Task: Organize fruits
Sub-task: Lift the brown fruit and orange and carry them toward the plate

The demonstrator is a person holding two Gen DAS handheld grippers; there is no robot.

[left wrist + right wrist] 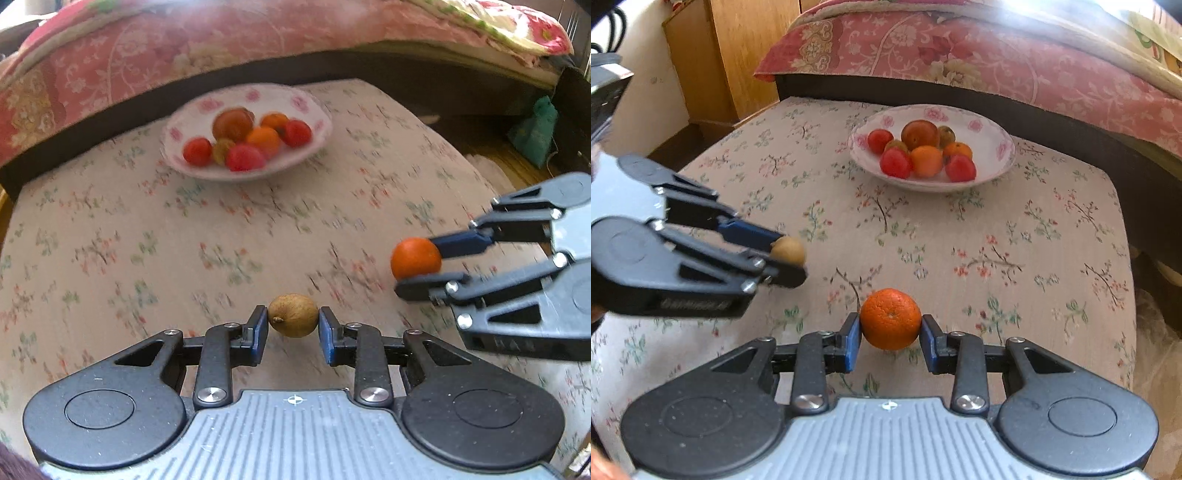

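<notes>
Only the right wrist view showed a wooden cabinet (738,55) at eleven o'clock, beyond the floral-clothed table (1015,258). Clamped between the left hand-held gripper (293,325) pads sat a small, dull brown oval fruit (293,315). The right hand-held gripper (891,332) pinched a round, pebbly orange (890,318), with the flowered ceramic bowl (997,147) of smooth fruits at twelve o'clock.
</notes>
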